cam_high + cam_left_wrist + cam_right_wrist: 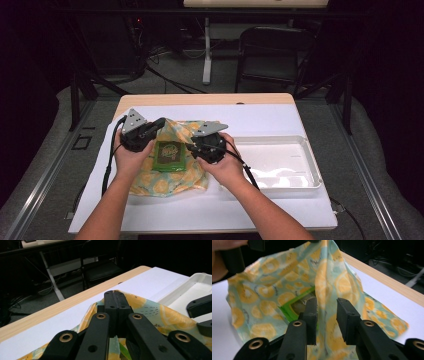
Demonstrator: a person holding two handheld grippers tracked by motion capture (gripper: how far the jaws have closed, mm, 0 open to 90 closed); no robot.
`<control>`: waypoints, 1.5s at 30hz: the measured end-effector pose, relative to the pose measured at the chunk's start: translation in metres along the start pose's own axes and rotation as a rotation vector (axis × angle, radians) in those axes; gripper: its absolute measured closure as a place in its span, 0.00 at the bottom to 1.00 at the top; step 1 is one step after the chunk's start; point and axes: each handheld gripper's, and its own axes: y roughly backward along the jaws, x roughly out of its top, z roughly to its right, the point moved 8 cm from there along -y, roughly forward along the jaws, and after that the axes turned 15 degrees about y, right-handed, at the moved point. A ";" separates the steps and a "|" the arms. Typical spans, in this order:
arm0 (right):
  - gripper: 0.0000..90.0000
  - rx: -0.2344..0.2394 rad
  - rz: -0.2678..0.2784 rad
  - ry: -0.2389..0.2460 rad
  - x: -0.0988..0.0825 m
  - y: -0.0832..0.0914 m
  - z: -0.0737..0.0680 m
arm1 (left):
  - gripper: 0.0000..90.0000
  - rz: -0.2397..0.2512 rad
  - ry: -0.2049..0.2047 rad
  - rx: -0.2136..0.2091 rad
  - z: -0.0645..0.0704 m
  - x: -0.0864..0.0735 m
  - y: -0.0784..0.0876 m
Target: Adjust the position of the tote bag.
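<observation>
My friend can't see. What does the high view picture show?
Two hands hold black grippers over a lemon-print cloth with a green box on it. The left gripper pinches the cloth; a white tray sits to the right.

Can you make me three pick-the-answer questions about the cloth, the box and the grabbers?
1. Where is the green box?
A. in the tray
B. on the cloth
C. on the floor

2. What fruit print is on the cloth?
A. red cherries
B. purple grapes
C. yellow citrus slices

3. How are the left gripper jaws?
A. shut on the cloth
B. wide open
C. holding the box

Answers:
1 B, the high view shows the box lying on the cloth, with the white tray off to the side holding nothing.
2 C, yellow-orange slices on a pale teal ground cover the cloth.
3 A, the left gripper view shows the jaws pressed together at the cloth's lifted edge, while the right gripper has a gap between its jaws with a hanging fold of cloth there.
</observation>
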 end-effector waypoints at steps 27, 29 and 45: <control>1.00 0.058 -0.034 -0.005 0.015 -0.035 -0.007 | 1.00 0.065 -0.008 -0.059 0.016 0.008 0.010; 1.00 0.063 -0.038 -0.017 0.014 -0.038 -0.006 | 1.00 0.061 -0.012 -0.068 0.019 0.007 0.010; 1.00 0.047 -0.054 -0.096 0.003 -0.066 0.013 | 1.00 0.017 -0.056 -0.078 0.030 -0.009 0.002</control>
